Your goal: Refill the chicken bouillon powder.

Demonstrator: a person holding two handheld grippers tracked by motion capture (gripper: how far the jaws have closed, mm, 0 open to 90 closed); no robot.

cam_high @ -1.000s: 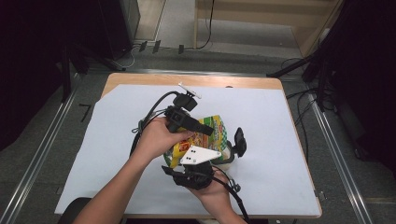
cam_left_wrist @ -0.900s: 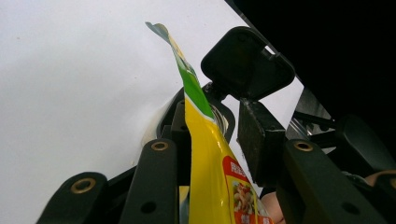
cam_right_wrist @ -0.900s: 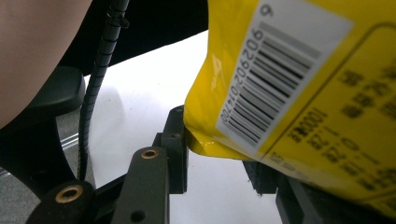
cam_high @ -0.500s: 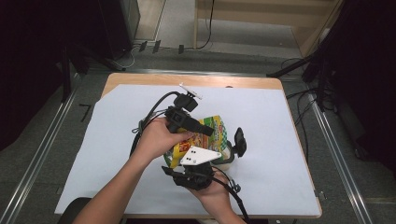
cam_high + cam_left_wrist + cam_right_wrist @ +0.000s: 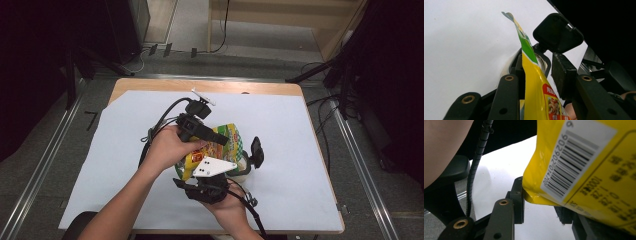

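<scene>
Keeping the yellow snack bag (image 5: 216, 150) steady above the white table cover (image 5: 300, 150), its edges should be pinched firmly by the partly closed left gripper (image 5: 537, 75) and right gripper (image 5: 541, 212), without crushing.

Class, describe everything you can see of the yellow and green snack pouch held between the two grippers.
The glossy yellow and green plastic snack pouch looks like thin, crinkly film. One face carries a red label and a food picture; the other a white barcode panel and dark print. A green band runs along one sealed edge. It is lifted off the white table cover, the left gripper clamping it edge-on, the right gripper gripping a bottom corner.
</scene>
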